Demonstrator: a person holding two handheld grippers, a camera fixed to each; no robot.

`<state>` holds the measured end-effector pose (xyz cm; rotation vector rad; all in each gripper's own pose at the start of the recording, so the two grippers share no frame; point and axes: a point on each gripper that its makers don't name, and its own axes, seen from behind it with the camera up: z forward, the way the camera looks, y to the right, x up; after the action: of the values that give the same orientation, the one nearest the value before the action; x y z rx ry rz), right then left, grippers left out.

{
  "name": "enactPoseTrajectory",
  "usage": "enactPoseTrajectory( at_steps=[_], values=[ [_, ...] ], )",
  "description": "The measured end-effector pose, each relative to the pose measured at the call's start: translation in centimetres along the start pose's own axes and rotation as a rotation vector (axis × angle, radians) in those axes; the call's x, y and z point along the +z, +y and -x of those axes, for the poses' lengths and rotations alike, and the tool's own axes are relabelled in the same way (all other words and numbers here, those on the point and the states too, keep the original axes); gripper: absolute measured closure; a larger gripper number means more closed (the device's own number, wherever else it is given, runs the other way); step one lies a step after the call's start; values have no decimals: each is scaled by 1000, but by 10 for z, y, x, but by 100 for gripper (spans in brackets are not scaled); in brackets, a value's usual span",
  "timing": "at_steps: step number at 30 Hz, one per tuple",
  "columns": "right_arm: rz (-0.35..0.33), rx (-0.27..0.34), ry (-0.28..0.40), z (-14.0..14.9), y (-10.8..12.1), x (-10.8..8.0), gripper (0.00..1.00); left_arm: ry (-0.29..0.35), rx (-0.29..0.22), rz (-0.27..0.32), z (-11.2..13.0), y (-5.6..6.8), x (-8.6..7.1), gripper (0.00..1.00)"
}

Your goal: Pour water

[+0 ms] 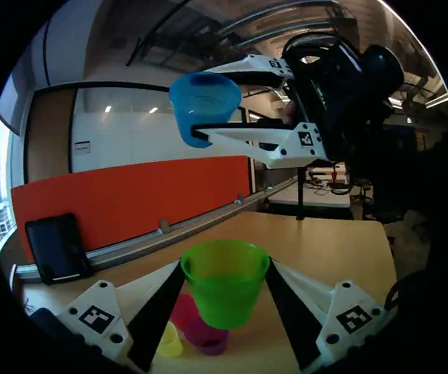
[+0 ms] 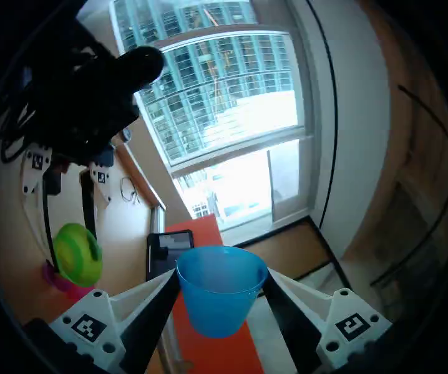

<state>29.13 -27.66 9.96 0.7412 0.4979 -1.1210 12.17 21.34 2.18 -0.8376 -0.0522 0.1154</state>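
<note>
The left gripper (image 1: 224, 275) is clenched on a green cup (image 1: 225, 293). Its two fingers are spread about as wide as the cup and press on opposite sides, just under the rim. The cup stands upright between the fingertips with its mouth up. Whether it holds water I cannot tell. Just beneath the held cup, between the fingers, three small cups sit on the wooden table (image 1: 330, 243): a magenta cup (image 1: 183, 308), a purple cup (image 1: 206, 340) and a yellow cup (image 1: 171, 341).

Above and ahead of the left gripper, the right gripper (image 1: 214, 103) grasps a blue cup (image 1: 202, 93). Seen from there, its fingers lie one over the other, and the blue cup hangs higher than the green one and well apart from it. In the right gripper view both fingers close on the blue cup's sides, below the rim.

Off to the left gripper's left, a dark tablet (image 1: 55, 246) leans against an orange panel (image 1: 136, 193).
</note>
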Motion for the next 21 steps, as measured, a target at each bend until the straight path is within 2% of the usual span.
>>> enactPoseTrajectory(
  at_steps=[11, 17, 21],
  values=[
    [-38, 475, -2, -13, -16, -10, 8, 1, 5, 0, -2, 1, 0, 12],
    [-60, 702, 2, -24, -18, -12, 8, 1, 8, -2, -2, 0, -1, 12],
    [-74, 822, 7, -32, -18, -14, 8, 1, 9, -1, -3, 1, -1, 12]
  ],
)
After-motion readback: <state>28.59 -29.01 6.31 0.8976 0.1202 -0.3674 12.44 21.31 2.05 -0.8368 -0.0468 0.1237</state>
